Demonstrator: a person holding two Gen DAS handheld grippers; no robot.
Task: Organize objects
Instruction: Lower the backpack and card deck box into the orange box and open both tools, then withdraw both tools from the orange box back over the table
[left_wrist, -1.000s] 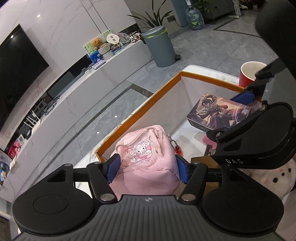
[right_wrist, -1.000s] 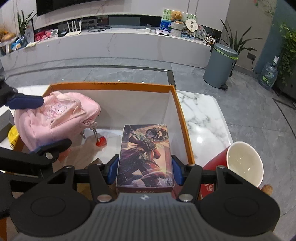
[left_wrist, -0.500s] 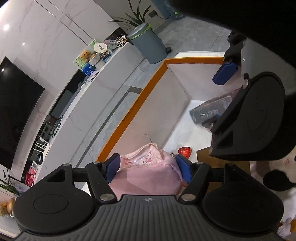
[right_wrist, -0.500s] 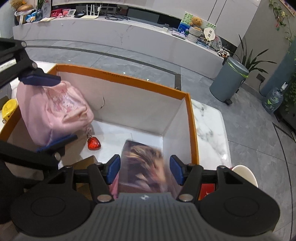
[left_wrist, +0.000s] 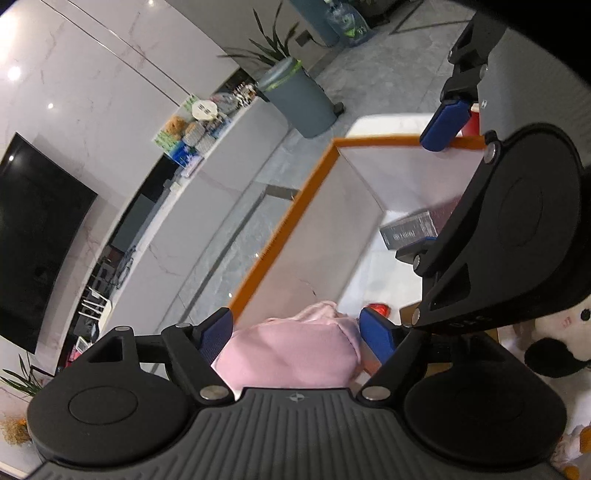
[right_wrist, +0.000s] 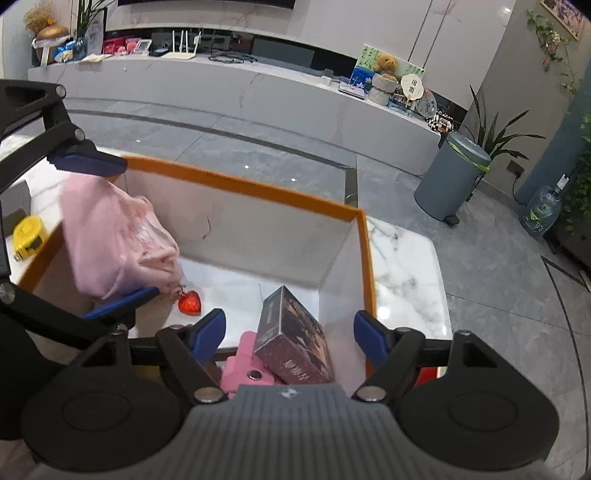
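My left gripper (left_wrist: 297, 334) is shut on a pink cloth pouch (left_wrist: 288, 350) and holds it over the left end of an orange-rimmed box (left_wrist: 280, 229). The pouch also shows in the right wrist view (right_wrist: 118, 236), with a red heart charm (right_wrist: 190, 302) hanging from it. My right gripper (right_wrist: 290, 332) is open above the box's right end. A dark illustrated card box (right_wrist: 295, 339) lies tilted inside the orange-rimmed box (right_wrist: 240, 177), free of the fingers, leaning on a pink item (right_wrist: 240, 365). The card box also shows in the left wrist view (left_wrist: 410, 230).
A yellow tape measure (right_wrist: 27, 236) lies on the marble table (right_wrist: 406, 266) left of the box. A white and black plush toy (left_wrist: 554, 332) sits at the right. A grey bin (right_wrist: 454, 177) stands on the floor beyond.
My right gripper opened and let go of the card box, which dropped into the orange-rimmed box. My left gripper lowered the pink pouch toward the box.
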